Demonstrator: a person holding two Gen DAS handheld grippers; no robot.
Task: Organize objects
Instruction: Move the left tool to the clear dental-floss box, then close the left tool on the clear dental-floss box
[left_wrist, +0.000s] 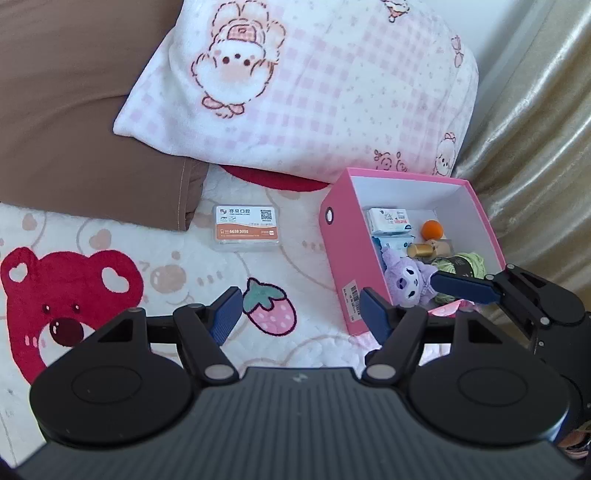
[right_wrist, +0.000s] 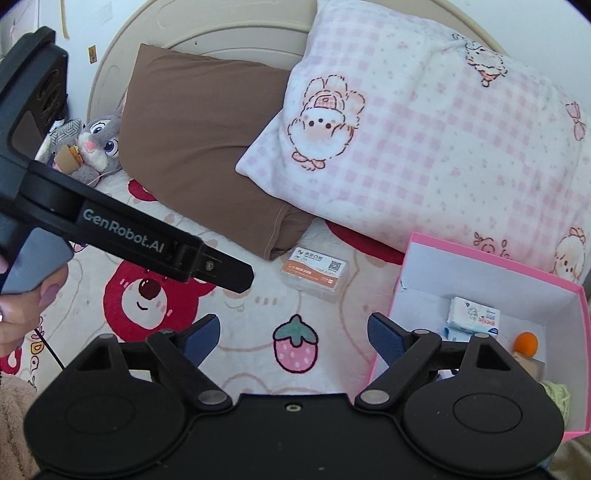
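The left gripper (left_wrist: 301, 312) and the right gripper (right_wrist: 293, 338) are both wide and hold nothing. The card case (left_wrist: 246, 228) lies alone on the blanket (left_wrist: 110, 258), beside the pink box (left_wrist: 341, 254), probably the last object to collect.

On the bed lie two pillows, one brown (right_wrist: 207, 147) and one pink-checked (right_wrist: 424, 140), one clear plastic case (left_wrist: 246, 228) and one pink box (left_wrist: 341, 254). The box holds two tissue packs (left_wrist: 389, 220), one orange ball (left_wrist: 433, 229), one purple plush (left_wrist: 406, 280). One grey rabbit toy (right_wrist: 98, 146) sits beside the brown pillow.
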